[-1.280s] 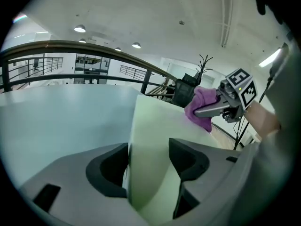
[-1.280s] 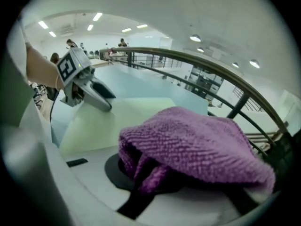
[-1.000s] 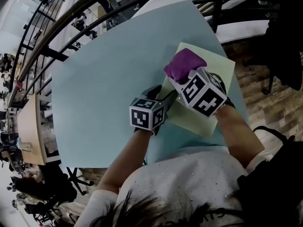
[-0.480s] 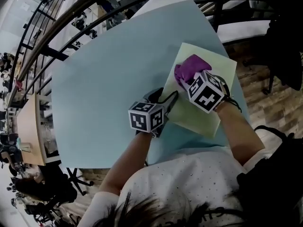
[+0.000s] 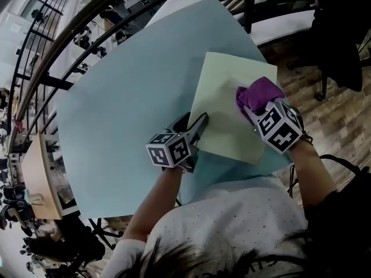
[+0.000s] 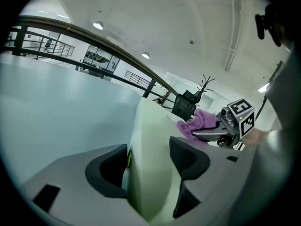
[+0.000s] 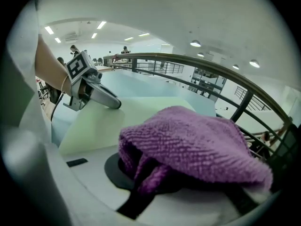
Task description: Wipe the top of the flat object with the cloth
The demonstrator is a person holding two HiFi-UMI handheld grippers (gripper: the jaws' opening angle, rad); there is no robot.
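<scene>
The pale green flat rectangular board lies on the light blue table, and the wiping step is judged to be under way. The purple terry cloth is pressed onto the board's top near its right edge and is pinched in the right gripper. The board's near left edge is clamped by the left gripper, which steadies it. The next move is judged to call for the cloth to be drawn across the uncovered left and far parts of the board, with the clamp held firm so the board is not dragged. The whole board and both grippers are laid out only in the head view. The board edge between the closed jaws is shown only in the left gripper view. The cloth bunched over the jaws is seen close only in the right gripper view.
</scene>
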